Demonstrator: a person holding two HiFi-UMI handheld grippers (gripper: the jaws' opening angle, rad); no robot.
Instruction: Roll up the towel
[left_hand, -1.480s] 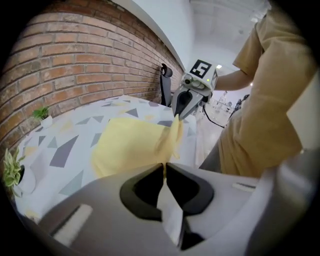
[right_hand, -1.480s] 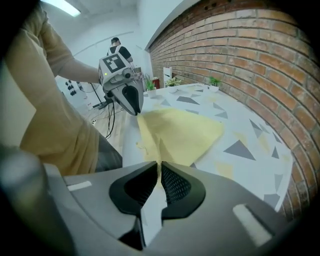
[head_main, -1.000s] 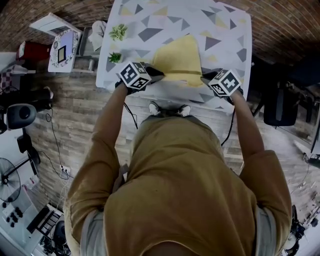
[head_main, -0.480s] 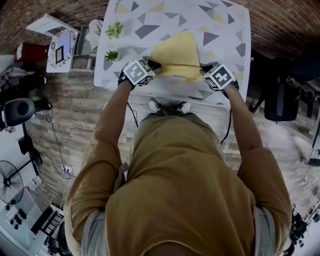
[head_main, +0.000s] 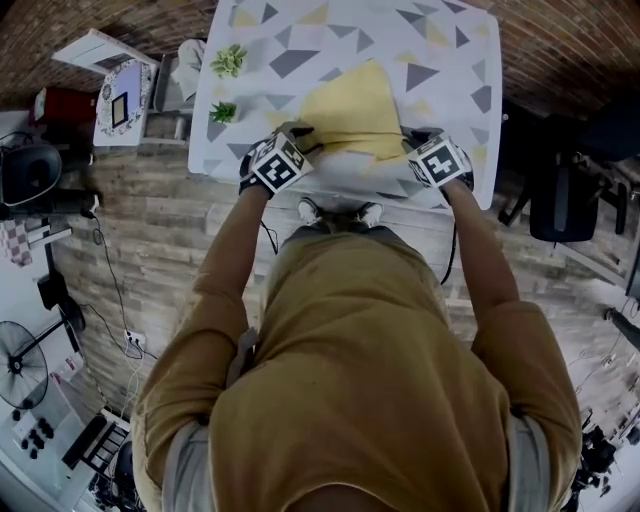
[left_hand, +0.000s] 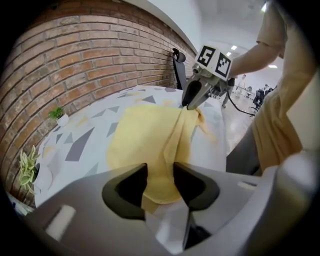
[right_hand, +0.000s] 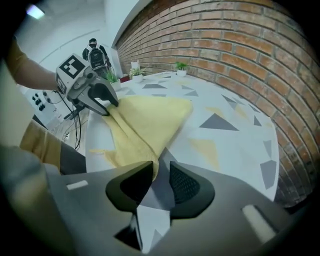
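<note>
We've got the triangle-patterned table carrying the yellow towel at its near edge, soft, light and floppy, best taken by its near corners, where left gripper and right gripper jaws have just been opening, now narrowly apart at the cloth.

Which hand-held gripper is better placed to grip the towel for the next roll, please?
Probably left: both have just been opening, but the left hand-held gripper has the towel between its jaws; the right hand-held gripper straddles mostly table.
</note>
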